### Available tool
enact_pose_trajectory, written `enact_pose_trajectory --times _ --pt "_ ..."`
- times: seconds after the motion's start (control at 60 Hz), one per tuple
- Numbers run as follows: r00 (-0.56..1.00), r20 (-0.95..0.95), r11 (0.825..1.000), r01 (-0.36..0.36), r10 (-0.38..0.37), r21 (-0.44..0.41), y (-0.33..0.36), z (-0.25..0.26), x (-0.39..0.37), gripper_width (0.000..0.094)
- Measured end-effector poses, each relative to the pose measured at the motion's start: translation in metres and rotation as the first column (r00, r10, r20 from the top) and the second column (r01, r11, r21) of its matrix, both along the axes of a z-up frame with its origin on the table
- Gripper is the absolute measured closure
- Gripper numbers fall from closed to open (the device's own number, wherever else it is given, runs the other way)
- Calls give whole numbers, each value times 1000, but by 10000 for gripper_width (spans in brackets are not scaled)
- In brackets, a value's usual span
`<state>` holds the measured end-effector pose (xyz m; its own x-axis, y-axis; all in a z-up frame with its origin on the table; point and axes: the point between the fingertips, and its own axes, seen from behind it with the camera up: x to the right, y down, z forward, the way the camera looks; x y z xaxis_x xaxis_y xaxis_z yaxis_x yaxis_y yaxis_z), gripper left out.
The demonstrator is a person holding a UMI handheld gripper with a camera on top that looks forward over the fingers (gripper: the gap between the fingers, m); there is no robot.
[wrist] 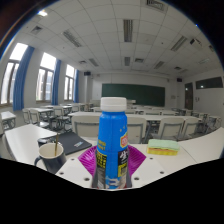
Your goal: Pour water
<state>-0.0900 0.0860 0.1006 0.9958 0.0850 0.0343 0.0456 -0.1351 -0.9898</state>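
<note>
A blue plastic bottle [113,125] with a white cap and a printed label stands upright between my fingers. My gripper [112,162] is shut on its lower part, and the purple pads [88,158] press against it on both sides. The bottle's base is hidden behind the fingers. A dark mug [50,156] stands on the white table [200,148], to the left of the fingers and a little ahead of them.
A yellow and green sponge [163,148] lies on the table to the right of the bottle. A dark flat object [72,145] lies behind the mug. Rows of classroom desks and chairs [170,124] stand beyond, with a chalkboard [132,94] on the far wall.
</note>
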Motion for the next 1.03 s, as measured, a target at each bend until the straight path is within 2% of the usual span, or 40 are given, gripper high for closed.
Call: enact_pose_trajectory --times 0.067,0.133,0.217,0.367,0.383,0.433,0.467,0.533,0.667,0.733,0.833,0.883,1.033 --pt "1000 -17 999 10 -10 -34 -2 -13 6 549" --pt "999 -35 1000 2 -2 13 -4 -15 8 552" --pt "1000 -12 1000 1 -1 23 -3 -9 18 542" --pt "1000 -2 999 26 -26 -38 -5 -19 13 337" --pt "1000 5 998 28 -28 -51 -6 -20 14 289" --pt "999 10 997 46 -45 -69 -14 -13 19 66" --pt "999 3 998 51 -51 -49 -21 -5 21 99" --pt "999 -7 999 38 -38 -37 -43 -2 22 91" --pt "998 -41 999 -40 39 -18 -104 10 9 91" --pt "997 -28 997 -70 69 -36 -127 7 7 86" --pt "997 -10 993 -77 76 -91 -173 -4 9 82" --pt "996 -6 991 -90 90 -102 -181 -9 11 82" --pt "990 -50 989 -135 133 -55 -189 -11 11 79"
